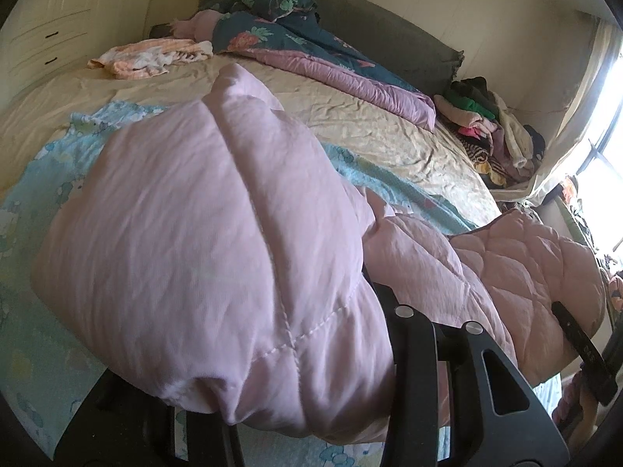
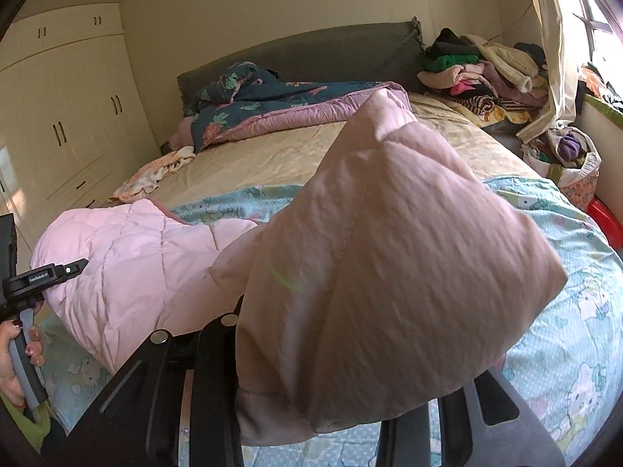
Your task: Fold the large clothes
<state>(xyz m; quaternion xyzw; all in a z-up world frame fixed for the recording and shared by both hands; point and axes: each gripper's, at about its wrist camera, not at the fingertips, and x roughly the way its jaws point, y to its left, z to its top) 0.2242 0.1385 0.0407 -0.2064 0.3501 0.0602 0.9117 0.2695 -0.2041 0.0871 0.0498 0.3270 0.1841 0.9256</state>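
The quilted garment (image 2: 148,257) lies across the near end of the bed (image 2: 272,155), on the cartoon sheet (image 2: 564,311). Behind it, a bunched quilt (image 2: 280,105) rests against the headboard (image 2: 311,54). A small cloth (image 2: 155,173) lies at the bed's left edge, beside the wardrobe (image 2: 66,116). A clothes pile (image 2: 479,70) sits at the far right, by the window (image 2: 595,19).

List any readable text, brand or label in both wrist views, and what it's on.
"GenRobot.AI", white print on the black body of the left gripper, seen from the right wrist view; small, so the spelling is my best reading.
White marking on the black bar of the right gripper, in the left wrist view: too blurred to read.
Blue cartoon sheet: pictures only, no legible words.
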